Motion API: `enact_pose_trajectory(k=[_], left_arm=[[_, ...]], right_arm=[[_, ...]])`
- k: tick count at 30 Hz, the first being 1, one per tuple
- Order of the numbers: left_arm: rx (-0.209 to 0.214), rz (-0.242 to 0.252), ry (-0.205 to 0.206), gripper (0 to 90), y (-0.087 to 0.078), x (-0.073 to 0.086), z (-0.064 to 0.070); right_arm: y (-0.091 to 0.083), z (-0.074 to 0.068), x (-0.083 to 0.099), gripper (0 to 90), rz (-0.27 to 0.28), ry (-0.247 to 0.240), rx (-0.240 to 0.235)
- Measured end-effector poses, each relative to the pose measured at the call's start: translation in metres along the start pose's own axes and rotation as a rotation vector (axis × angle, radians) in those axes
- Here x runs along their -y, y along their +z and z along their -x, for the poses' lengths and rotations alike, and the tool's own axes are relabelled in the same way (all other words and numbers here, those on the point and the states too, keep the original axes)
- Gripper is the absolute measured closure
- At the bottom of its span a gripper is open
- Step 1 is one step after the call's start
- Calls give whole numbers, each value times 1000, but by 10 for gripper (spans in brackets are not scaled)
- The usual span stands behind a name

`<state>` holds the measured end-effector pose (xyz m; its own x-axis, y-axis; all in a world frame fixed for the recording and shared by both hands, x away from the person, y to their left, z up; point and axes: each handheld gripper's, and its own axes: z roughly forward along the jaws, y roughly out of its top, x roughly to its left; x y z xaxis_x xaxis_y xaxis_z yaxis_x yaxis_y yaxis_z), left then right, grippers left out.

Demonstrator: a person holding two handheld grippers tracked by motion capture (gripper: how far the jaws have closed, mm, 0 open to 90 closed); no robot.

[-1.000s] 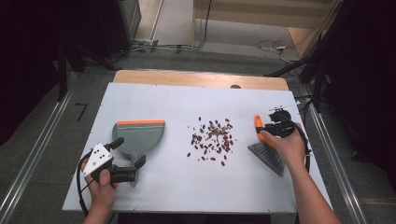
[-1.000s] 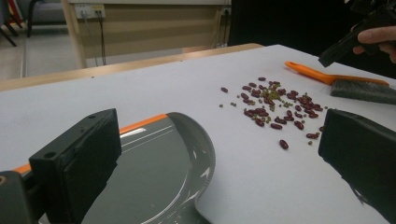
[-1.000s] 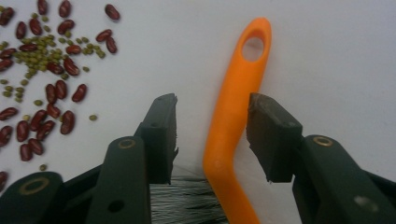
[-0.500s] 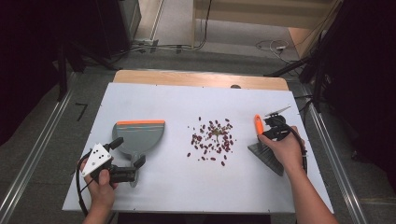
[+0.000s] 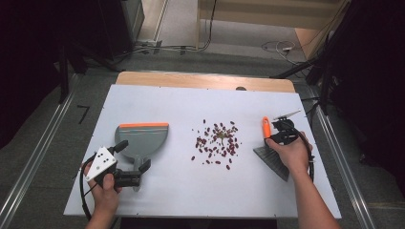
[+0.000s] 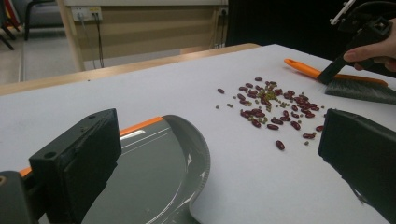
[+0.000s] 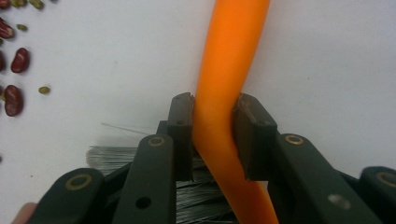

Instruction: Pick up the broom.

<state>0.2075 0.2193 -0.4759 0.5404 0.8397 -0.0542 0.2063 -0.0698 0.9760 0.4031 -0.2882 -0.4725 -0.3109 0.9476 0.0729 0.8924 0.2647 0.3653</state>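
The right gripper (image 7: 215,135) has its jaws squeezed on the brush (image 5: 270,153) handle, ready to sweep the beans (image 5: 216,142). The left gripper (image 5: 135,168), jaws wide, waits by the dustpan (image 5: 142,140) on the tabletop (image 5: 191,102).

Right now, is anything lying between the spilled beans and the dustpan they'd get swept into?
Nothing visible. Bare white table lies between the beans and the dustpan. The brush, clamped in the right tongs, sits on the beans' far side.

Grey dustpan (image 5: 139,143) with orange edge, orange-handled brush (image 5: 268,145) (grey bristles), dark red beans (image 5: 217,142), white table (image 5: 191,102)
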Motion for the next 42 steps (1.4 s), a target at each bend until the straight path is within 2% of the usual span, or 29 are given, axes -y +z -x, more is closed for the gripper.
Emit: enact_pose_trajectory(k=[5,6,7,8,11,13,19,25,29,34,35,42], left_arm=[[-11,-3,13,0,-2,0,0],[-15,3,10,0,-2,-1,0],[-16,4,11,0,-3,-1,0],[-16,4,11,0,-3,-1,0],[-16,6,22,0,-4,-2,2],[-15,6,27,0,-4,-3,4],[-7,19,38,0,1,-8,12],[20,23,57,0,10,-14,22],[36,27,63,0,15,-19,26],[60,25,68,0,21,-24,30],[73,26,74,0,24,-27,33],[103,29,68,9,36,-34,41]], right_arm=[[-7,-1,11,684,102,-6,-10],[-10,0,14,684,136,-14,-30],[-13,1,16,685,153,-14,-28],[-17,1,20,686,194,-2,-17],[-29,4,31,687,306,6,-40],[-35,6,39,688,383,8,-62],[-47,17,64,689,631,58,-140],[-60,22,73,691,815,88,-177],[-72,17,73,691,881,84,-187],[-83,7,71,691,922,68,-201],[-88,1,69,692,940,57,-214],[-100,-24,64,692,967,16,-270]])
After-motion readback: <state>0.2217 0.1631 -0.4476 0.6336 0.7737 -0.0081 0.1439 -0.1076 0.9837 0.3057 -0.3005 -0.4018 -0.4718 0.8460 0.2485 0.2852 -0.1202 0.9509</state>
